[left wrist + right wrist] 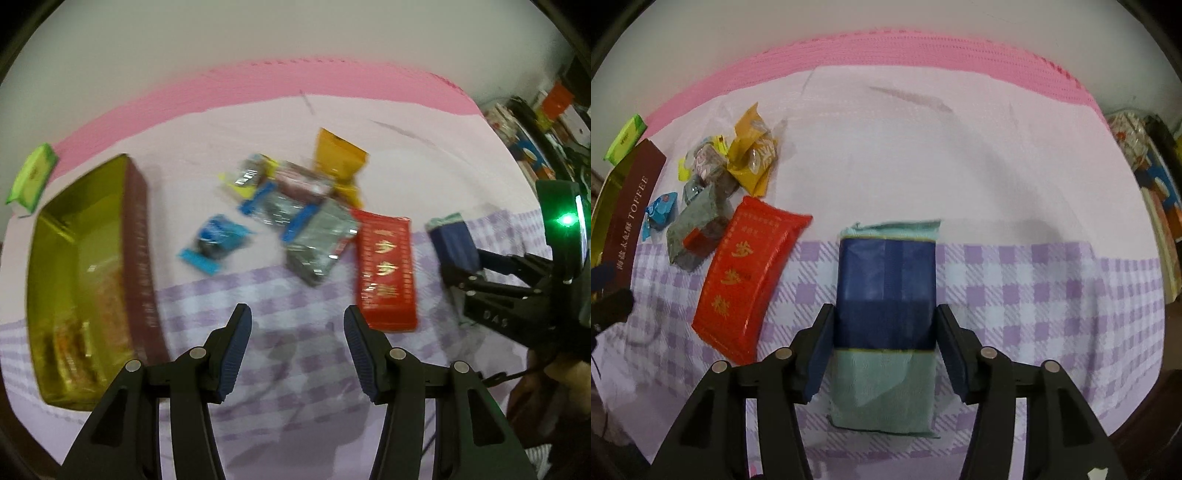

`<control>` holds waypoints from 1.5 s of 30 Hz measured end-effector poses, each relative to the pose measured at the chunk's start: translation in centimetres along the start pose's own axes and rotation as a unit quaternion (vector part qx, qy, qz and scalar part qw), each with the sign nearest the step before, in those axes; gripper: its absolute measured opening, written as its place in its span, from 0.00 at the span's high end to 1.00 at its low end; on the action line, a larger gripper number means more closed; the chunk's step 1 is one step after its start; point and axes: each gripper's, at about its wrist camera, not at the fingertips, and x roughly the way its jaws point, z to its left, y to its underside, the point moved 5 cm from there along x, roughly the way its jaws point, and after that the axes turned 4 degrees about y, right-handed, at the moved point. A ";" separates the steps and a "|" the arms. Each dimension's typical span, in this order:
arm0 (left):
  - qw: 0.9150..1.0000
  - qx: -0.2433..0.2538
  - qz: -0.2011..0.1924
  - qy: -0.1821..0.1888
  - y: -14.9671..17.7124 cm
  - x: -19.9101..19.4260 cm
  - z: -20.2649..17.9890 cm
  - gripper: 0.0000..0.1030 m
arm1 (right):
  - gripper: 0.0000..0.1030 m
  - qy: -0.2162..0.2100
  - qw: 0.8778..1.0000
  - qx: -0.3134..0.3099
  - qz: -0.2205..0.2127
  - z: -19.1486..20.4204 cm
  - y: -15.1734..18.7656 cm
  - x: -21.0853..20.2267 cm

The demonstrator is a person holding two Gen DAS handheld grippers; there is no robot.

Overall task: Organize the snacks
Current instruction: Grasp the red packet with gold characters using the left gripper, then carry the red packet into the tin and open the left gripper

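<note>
Toffee box (85, 266): open, few snacks stowed. Loose pile (280, 206) and red packet (386, 273): left unsorted on the checked cloth (1034, 288). Blue-and-green packet (886, 295): bracketed by the right gripper (885, 325), grasp unconfirmed. Left gripper (297, 325): fingers parted, nothing held.
</note>
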 end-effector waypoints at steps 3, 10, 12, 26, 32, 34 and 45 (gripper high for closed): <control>1.000 0.011 0.008 0.007 -0.1 1.0 -1.3 0.48 | 0.50 -0.004 1.000 -0.004 -0.008 -0.1 0.3 0.0; 0.999 0.025 0.026 0.034 -0.8 2.5 -3.6 0.48 | 0.55 0.003 1.000 -0.013 -0.024 -1.4 0.5 0.2; 0.998 0.028 0.034 0.039 -0.9 3.1 -4.3 0.48 | 0.55 0.004 1.000 0.000 -0.024 -2.6 0.7 0.4; 0.998 0.033 0.057 0.021 -3.2 7.3 -6.9 0.48 | 0.55 0.008 0.999 0.025 -0.023 -5.2 0.2 0.8; 0.998 0.037 0.046 0.008 -3.9 7.8 -7.3 0.51 | 0.54 0.008 0.999 0.026 -0.024 -5.5 0.1 0.8; 0.998 0.044 0.041 0.006 -3.6 7.7 -7.5 0.54 | 0.54 0.008 0.999 0.027 -0.024 -5.4 0.1 0.8; 0.997 0.050 0.058 0.013 -1.2 6.3 -7.1 0.57 | 0.54 0.013 0.999 0.025 -0.024 -5.0 0.2 0.7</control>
